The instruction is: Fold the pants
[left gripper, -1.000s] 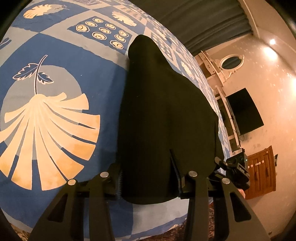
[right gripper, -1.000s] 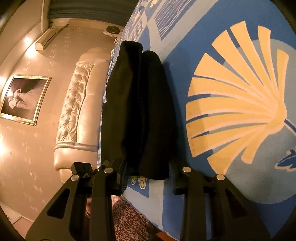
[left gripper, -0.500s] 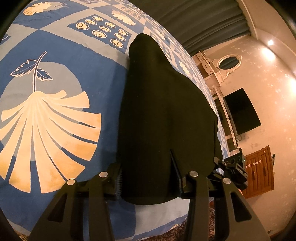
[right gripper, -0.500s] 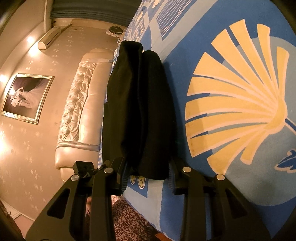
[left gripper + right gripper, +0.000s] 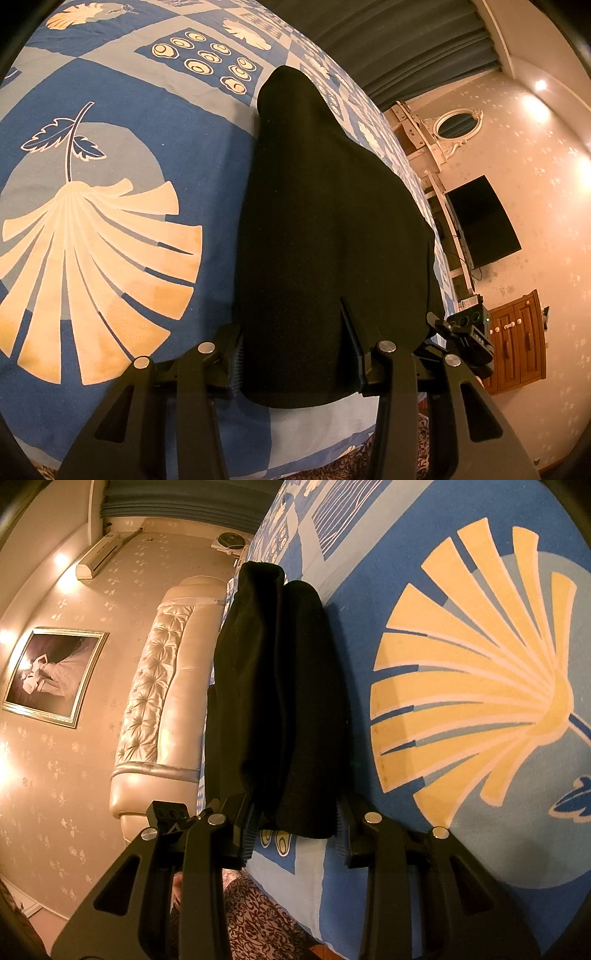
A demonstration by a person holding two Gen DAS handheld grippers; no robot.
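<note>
**Pants pinned at near edge by both grippers: how to do the fold-over clean**

Since both grippers sit at the near edge of the bed, here's the read. Black pants (image 5: 325, 229) lie lengthwise on the blue patterned bedspread (image 5: 122, 92), running away from the cams toward the far side, near end by the bed edge. In the right wrist view the pants (image 5: 280, 694) look already doubled, two long layers side by side.

Left gripper (image 5: 295, 354): jaws partway apart, straddling the near end of the fabric. Left pad touches the cloth edge; right finger rides on top of the cloth, so can't confirm a real pinch. Right gripper (image 5: 295, 827): narrower gap, cloth end between the pads, small gap shows on the right-hand side. Looks like a loose hold at best, not a firm grip.

My read: step = grab near end, fold it over toward the far end.

Tips:
- Close fully before lifting; get all layers btwn pads or the bottom layer stays behind.
- Lift both ends together, same height, else the edge skews.
- Carry straight along the pants' length, no sideways drift.
- Lay down w/ edges lined up, then release.

Risk: thick doubled cloth slips out of a half-closed jaw; bedspread may get pinched in too.
</note>
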